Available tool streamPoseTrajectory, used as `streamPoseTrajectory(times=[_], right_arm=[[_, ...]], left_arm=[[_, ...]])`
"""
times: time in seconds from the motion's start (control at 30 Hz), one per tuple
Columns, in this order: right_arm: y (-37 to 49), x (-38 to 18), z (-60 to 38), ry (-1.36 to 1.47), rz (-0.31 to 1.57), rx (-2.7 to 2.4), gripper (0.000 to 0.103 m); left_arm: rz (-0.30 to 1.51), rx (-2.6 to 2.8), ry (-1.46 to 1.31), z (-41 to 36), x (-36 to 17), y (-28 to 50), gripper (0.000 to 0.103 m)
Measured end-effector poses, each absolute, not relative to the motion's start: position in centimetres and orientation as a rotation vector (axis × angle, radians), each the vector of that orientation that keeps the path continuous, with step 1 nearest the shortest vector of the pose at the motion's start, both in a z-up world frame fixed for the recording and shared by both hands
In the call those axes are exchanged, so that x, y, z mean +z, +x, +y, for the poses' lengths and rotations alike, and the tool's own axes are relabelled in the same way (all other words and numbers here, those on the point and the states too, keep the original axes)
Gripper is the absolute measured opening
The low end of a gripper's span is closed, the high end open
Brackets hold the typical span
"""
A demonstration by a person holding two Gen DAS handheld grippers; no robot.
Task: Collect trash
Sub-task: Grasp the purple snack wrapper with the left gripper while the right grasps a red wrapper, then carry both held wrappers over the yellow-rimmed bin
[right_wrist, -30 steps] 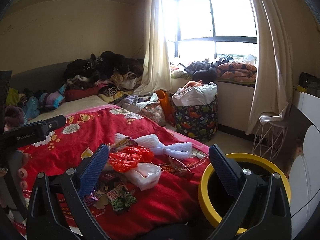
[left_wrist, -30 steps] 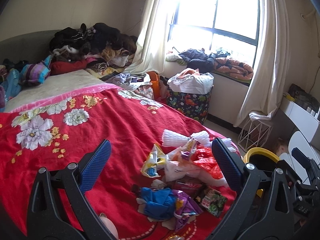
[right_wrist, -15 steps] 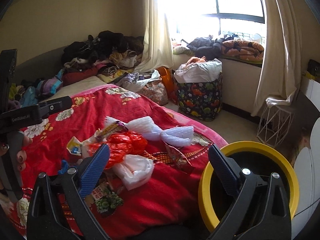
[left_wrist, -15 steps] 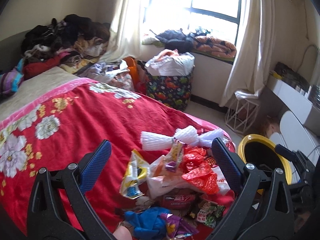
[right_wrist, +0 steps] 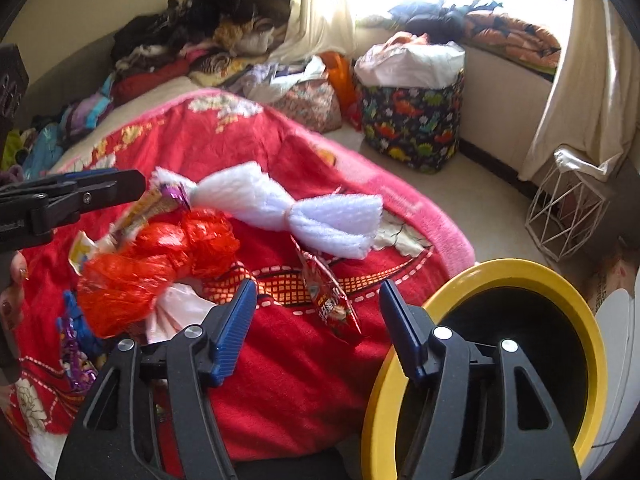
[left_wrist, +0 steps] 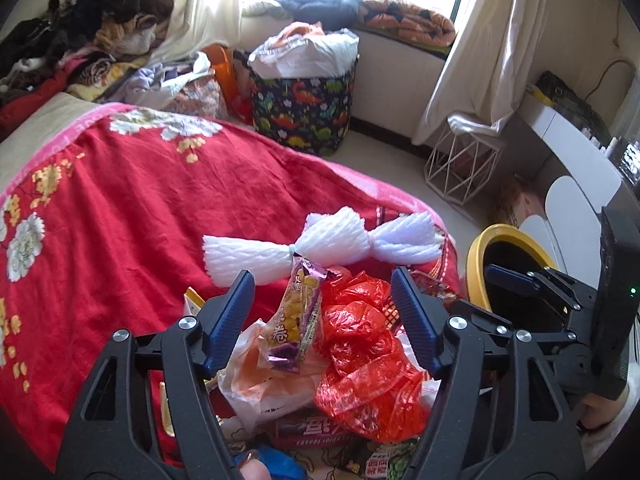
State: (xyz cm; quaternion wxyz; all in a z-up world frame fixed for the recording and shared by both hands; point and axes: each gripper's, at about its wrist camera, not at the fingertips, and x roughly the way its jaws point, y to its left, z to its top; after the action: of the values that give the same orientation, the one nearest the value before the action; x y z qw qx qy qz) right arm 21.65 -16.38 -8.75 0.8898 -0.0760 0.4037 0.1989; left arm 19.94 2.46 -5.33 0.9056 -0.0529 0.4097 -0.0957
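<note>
Trash lies heaped on the red flowered blanket (left_wrist: 120,208) near the bed's corner. My left gripper (left_wrist: 322,280) hangs over the heap with its jaws closing. A purple and yellow snack wrapper (left_wrist: 296,320) and a crumpled red plastic bag (left_wrist: 368,364) lie between them, and the pads are clear of both. A white foam net (left_wrist: 320,246) lies just beyond. My right gripper (right_wrist: 318,290) is also closing, with a red snack wrapper (right_wrist: 330,302) between its pads, untouched. A black bin with a yellow rim (right_wrist: 484,276) stands beside the bed at the right.
A dinosaur-print basket (left_wrist: 304,116) stuffed with laundry stands by the window wall. A white wire stool (left_wrist: 460,168) and a white desk (left_wrist: 572,148) are at the right. Clothes are piled (left_wrist: 88,28) at the bed's far end. A hand (right_wrist: 12,284) holds the left gripper (right_wrist: 80,194).
Both grippers have tipped downward and moved in over the trash heap. Their jaws have narrowed from fully wide. The trash itself lies as before.
</note>
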Motion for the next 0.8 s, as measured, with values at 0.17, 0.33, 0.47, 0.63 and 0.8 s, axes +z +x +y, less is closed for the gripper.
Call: streamPoseTrajectory(times=[0.17,0.33,0.47,0.63,0.8], right_arm=[[24.1,-10.5,-15.1,-0.197,0.939,0.425,0.047],[25.6,-12.0,-13.8,-0.233,0.997,0.422,0.034],[26.3,-12.5,-13.5,-0.230,1.024,0.433,0.019],[26.1,-12.4,-13.4,-0.230,1.012,0.465,0.009],[25.4,-11.7,-13.7,-0.181,0.979,0.480,0.007]], left_arm=[[0.914,-0.193,-0.118,2.5,-6.6,21.5,0.062],[0.961,-0.178,-0.136,2.8,-7.7,22.6,0.045],[0.974,-0.173,-0.139,2.9,-8.3,22.9,0.028],[0.952,-0.173,-0.165,3.2,-7.9,22.6,0.020],[0.904,-0.170,-0.184,3.5,-6.7,21.8,0.019]])
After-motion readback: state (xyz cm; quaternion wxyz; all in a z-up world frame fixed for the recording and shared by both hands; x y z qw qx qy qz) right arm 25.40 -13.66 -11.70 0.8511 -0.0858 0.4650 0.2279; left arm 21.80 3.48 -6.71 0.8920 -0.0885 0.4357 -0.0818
